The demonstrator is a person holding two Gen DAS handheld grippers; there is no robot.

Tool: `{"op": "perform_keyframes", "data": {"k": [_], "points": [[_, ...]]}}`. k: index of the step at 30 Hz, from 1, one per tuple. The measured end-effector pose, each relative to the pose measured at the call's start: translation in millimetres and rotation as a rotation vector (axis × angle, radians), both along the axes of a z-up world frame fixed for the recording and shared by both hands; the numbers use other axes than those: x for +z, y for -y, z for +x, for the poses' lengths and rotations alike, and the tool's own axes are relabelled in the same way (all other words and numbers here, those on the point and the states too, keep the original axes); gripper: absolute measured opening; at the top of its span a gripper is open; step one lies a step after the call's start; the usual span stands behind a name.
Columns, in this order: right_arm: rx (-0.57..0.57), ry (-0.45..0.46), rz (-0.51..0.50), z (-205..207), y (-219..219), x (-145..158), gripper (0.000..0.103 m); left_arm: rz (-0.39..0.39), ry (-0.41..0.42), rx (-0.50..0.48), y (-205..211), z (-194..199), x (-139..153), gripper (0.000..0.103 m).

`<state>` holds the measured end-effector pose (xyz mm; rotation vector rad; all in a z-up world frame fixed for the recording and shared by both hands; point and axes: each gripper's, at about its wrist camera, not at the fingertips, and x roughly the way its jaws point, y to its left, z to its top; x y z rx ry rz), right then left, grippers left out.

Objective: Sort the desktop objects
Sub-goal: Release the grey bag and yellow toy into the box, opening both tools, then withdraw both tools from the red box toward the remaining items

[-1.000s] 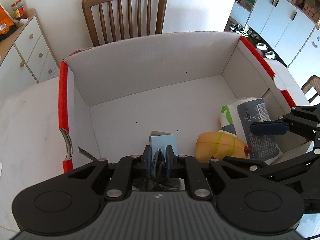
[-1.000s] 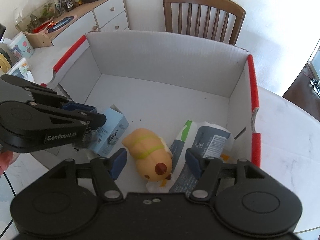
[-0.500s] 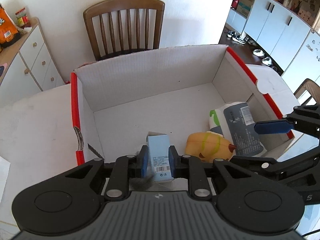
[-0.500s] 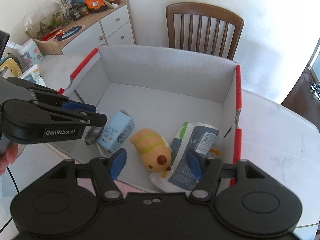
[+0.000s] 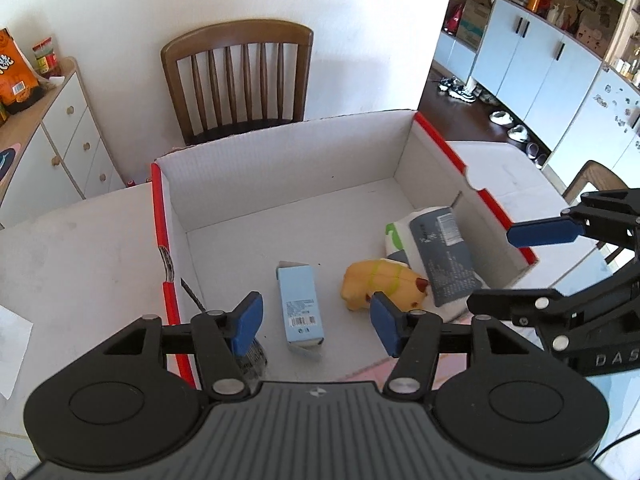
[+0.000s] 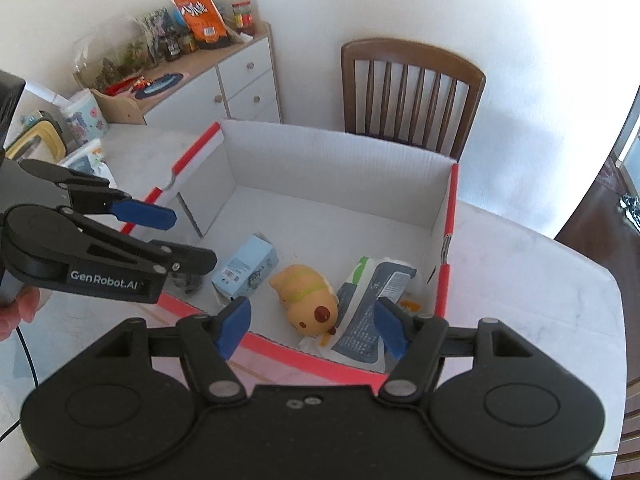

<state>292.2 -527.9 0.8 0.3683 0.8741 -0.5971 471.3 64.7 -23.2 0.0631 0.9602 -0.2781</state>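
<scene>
Both grippers black w/ blue pads (image 5: 248, 318), silver screws; left gripper (image 6: 168, 236) marked "GenRobot.AI".

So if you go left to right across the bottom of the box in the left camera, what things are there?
Dark crumpled thing → blue carton → yellow toy animal → grey-and-white packet.

Left gripper (image 5: 316, 320) jaws opening, empty; right gripper (image 6: 312, 326) jaws apart, empty.
</scene>
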Motion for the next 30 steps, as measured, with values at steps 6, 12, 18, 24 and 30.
{"op": "perform_keyframes", "data": {"k": [6, 12, 18, 24, 30], "points": [[0.005, 0.017, -0.029, -11, -13, 14, 0.075, -0.003, 0.028, -0.035, 5, -25, 13, 0.082], [0.012, 0.02, -0.051, -23, -31, 23, 0.079, -0.018, 0.046, -0.062, 11, -50, 23, 0.093], [0.007, 0.052, -0.056, -41, -51, 32, 0.083, -0.029, 0.067, -0.056, 10, -78, 31, 0.103], [0.004, 0.085, -0.05, -60, -76, 37, 0.084, -0.031, 0.089, -0.044, 6, -108, 35, 0.103], [0.015, 0.091, -0.057, -77, -107, 35, 0.085, 0.007, 0.122, -0.029, 2, -147, 30, 0.103]]}}
